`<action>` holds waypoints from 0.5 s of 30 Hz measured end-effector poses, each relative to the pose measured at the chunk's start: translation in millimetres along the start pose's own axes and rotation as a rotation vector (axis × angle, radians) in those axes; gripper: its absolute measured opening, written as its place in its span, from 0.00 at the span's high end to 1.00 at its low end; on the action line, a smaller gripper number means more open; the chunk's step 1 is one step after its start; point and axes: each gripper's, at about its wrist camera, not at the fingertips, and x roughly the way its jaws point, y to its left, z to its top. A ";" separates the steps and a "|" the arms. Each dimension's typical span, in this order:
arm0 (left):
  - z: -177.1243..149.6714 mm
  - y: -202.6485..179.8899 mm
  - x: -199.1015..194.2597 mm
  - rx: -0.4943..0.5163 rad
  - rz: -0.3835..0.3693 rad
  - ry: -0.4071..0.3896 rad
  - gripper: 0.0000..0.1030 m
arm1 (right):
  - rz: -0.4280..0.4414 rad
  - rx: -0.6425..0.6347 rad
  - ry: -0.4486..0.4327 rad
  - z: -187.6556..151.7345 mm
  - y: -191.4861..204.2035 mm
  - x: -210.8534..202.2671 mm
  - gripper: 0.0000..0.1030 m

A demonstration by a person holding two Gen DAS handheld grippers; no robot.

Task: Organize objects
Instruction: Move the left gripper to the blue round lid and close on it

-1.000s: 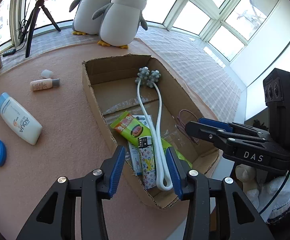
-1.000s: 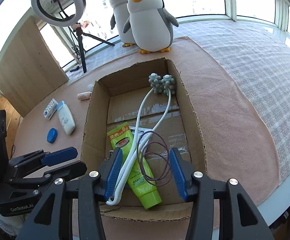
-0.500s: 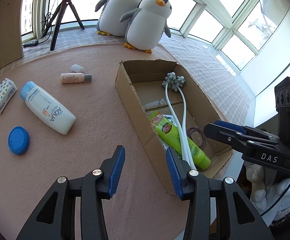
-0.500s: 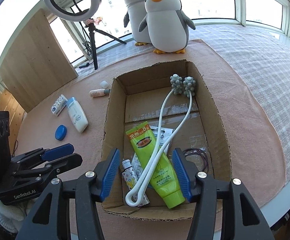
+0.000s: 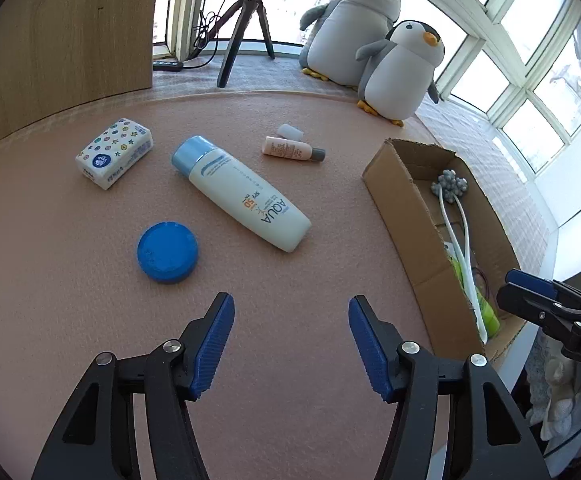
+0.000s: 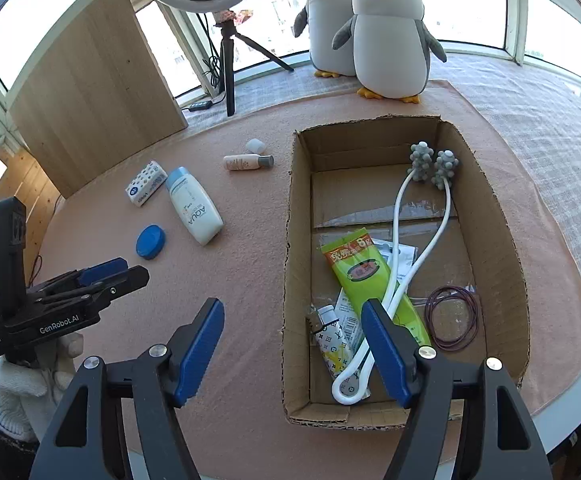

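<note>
- Left gripper point(image 5: 291, 322): spread wide, empty, above the mat left of the box point(image 5: 406, 216).
- Right gripper point(image 6: 292, 334): spread wide, empty, over the box's near left wall.
- Left of the box: bottle point(image 5: 242, 198), blue lid point(image 5: 167, 252), tissue pack point(image 5: 114, 152).
- Inside the box: green tube point(image 6: 366, 276), white massager point(image 6: 418, 248).

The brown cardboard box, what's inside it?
Inside the brown cardboard box lie a white two-armed massager with grey knobbly balls, a green tube, a small patterned lighter, purple hair ties and flat packets partly hidden under the tube.
</note>
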 end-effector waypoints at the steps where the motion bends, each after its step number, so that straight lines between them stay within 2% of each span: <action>1: 0.7 8.2 -0.2 -0.010 0.014 -0.002 0.36 | -0.009 -0.012 0.009 -0.9 5.6 2.1 0.34; 7: 9.6 54.7 7.2 -0.076 0.098 -0.007 0.26 | -0.049 -0.055 0.049 -7.5 28.5 12.0 0.34; 11: 16.4 75.5 15.2 -0.102 0.137 -0.014 0.25 | -0.044 -0.053 0.052 -11.1 36.9 12.2 0.34; 15: 21.4 82.4 24.2 -0.103 0.144 -0.006 0.25 | -0.051 -0.052 0.047 -13.4 41.5 9.4 0.34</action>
